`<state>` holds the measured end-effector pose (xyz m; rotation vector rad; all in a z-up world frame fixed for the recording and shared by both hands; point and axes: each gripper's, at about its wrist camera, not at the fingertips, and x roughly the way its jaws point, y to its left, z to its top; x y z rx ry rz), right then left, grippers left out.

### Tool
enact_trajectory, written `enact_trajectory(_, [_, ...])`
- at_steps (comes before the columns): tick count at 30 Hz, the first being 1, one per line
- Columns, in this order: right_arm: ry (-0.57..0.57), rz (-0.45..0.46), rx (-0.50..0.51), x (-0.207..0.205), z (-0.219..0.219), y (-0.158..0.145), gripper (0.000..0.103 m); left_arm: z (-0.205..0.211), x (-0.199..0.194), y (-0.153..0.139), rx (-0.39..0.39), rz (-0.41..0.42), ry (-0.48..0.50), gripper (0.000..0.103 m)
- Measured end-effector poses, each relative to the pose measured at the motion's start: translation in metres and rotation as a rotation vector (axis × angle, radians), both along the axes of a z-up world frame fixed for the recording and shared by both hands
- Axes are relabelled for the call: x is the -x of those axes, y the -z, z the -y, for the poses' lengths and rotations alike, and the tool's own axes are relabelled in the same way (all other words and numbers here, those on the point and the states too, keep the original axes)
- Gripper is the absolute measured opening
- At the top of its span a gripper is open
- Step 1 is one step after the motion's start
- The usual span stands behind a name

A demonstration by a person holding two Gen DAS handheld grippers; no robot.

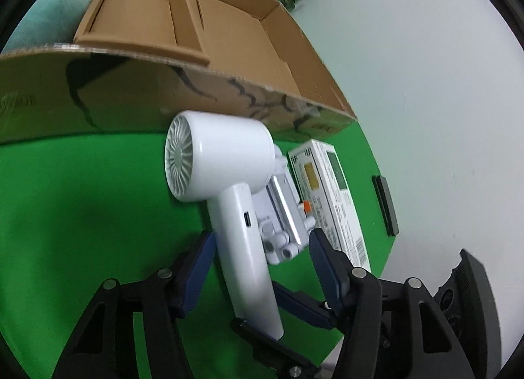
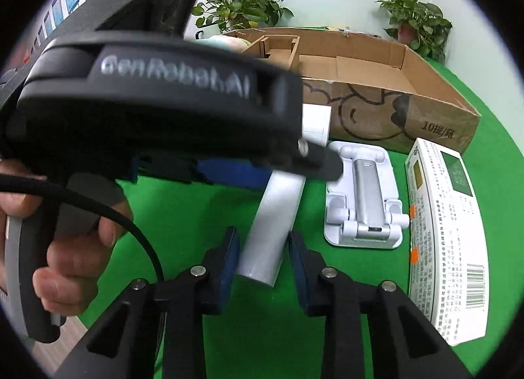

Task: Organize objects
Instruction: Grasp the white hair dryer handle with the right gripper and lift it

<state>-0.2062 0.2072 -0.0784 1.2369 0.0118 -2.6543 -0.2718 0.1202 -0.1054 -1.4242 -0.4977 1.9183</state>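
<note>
While lying on the green mat (image 1: 82,215), the white hair dryer (image 1: 229,182) is sitting between both grippers. Left gripper (image 1: 262,248) fingers are standing apart around its handle and the phone stand (image 1: 285,208); right gripper (image 2: 263,248) fingers are flanking the handle end, contact unclear

Both grippers are matte black plastic linkages with silver round screws at the joints and dark blue pads on the fingers (image 1: 196,267). The left gripper (image 2: 170,110) bears grey "GenRobot.AI" lettering; a black braided cable (image 2: 98,205) crosses the hand (image 2: 75,241) gripping its handle.

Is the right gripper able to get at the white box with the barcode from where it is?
Probably not yet: the right gripper straddles the hair dryer handle, and the white box lies off to its side.
</note>
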Motion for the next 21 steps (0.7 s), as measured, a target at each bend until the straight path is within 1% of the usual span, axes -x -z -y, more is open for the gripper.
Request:
enact_trajectory(3, [0.006, 0.020, 0.021, -0.017, -0.006, -0.001, 0.027, 0.001, -0.024, 0.003, -0.013, 0.018, 0.025, 0.057])
enact_trajectory(5, [-0.006, 0.042, 0.046, -0.036, -0.010, -0.002, 0.026, 0.001, -0.043, 0.007, -0.014, 0.029, 0.038, 0.057])
enact_trajectory(8, [-0.031, 0.045, 0.029, -0.059, -0.009, -0.003, 0.027, 0.007, -0.060, 0.004, -0.004, 0.013, 0.033, 0.056])
enact_trajectory(10, [-0.027, 0.047, 0.034, -0.062, -0.006, -0.004, 0.036, 0.012, -0.057, 0.001, -0.001, 0.016, 0.001, 0.056])
enact_trajectory(11, [-0.025, 0.047, 0.042, -0.059, -0.006, -0.004, 0.049, 0.015, -0.053, 0.001, -0.011, 0.027, -0.016, 0.056])
enact_trajectory(12, [-0.023, 0.044, 0.045, -0.055, -0.005, -0.004, 0.058, 0.018, -0.049, 0.002, -0.018, 0.037, -0.028, 0.056])
enact_trajectory(14, [-0.028, 0.045, 0.039, -0.046, -0.001, -0.003, 0.059, 0.022, -0.040, 0.007, -0.033, 0.054, -0.053, 0.056])
enact_trajectory(17, [-0.032, 0.070, 0.020, -0.033, 0.003, 0.005, 0.059, 0.024, -0.035, 0.007, -0.048, 0.058, -0.057, 0.056])
enact_trajectory(20, [-0.019, 0.090, 0.012, -0.029, 0.004, 0.011, 0.059, 0.027, -0.031, 0.003, -0.058, 0.064, -0.062, 0.056])
enact_trajectory(21, [-0.016, 0.084, 0.005, -0.031, 0.004, 0.011, 0.059, 0.025, -0.029, 0.005, -0.061, 0.066, -0.064, 0.056])
